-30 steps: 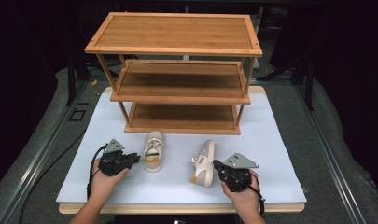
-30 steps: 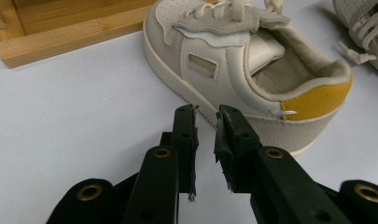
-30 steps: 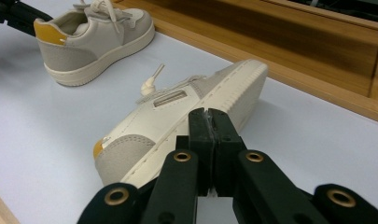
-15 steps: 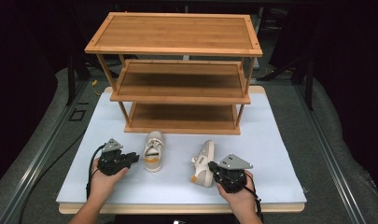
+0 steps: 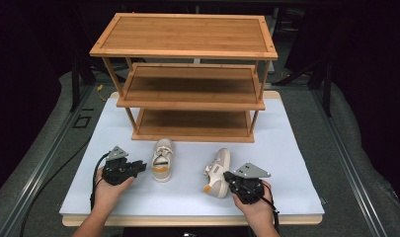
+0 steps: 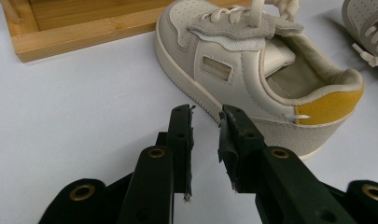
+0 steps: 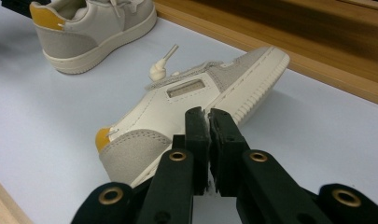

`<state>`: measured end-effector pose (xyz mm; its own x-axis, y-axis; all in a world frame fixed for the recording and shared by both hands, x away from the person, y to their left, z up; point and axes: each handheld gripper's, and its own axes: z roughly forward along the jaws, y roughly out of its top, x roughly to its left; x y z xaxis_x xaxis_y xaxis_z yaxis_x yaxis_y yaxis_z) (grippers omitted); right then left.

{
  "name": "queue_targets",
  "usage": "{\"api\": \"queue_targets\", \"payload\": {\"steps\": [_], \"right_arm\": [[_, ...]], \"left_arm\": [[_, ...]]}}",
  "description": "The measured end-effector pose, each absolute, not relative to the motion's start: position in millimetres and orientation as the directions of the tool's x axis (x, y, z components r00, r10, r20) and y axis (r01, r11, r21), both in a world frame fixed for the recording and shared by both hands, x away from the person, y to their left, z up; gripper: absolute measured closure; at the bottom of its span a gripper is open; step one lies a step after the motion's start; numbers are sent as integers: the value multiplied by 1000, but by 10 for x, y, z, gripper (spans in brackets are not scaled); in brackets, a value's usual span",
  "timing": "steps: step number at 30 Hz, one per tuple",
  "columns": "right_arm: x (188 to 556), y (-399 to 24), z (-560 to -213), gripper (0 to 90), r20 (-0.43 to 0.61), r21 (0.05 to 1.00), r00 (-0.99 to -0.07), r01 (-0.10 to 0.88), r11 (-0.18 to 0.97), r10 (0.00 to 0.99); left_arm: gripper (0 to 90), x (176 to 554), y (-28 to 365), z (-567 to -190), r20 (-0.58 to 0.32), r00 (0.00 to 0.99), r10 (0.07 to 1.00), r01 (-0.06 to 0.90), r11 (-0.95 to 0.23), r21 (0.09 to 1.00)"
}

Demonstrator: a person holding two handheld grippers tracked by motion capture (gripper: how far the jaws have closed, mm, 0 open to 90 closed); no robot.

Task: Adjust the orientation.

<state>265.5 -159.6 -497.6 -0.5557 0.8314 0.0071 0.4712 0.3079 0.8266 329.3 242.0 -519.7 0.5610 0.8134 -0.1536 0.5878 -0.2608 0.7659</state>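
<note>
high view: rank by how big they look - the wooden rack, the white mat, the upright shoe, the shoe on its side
1. white mat
2. wooden rack, though it stands taller and nearer the camera, so this is unsure
3. upright shoe and shoe on its side: they look alike, so not ranked

Rack at 12 o'clock on table; upright shoe at 7; tipped shoe at 5.
</note>
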Motion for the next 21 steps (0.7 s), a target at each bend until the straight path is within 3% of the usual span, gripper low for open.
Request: {"api": "queue_targets", "payload": {"steps": [21], "right_arm": [[2766,-1929,-5075,846,82,778,-427,592,210,900]], "left_arm": [[712,3298,2464,-5188,-167,544,822,591,-234,772]]}}
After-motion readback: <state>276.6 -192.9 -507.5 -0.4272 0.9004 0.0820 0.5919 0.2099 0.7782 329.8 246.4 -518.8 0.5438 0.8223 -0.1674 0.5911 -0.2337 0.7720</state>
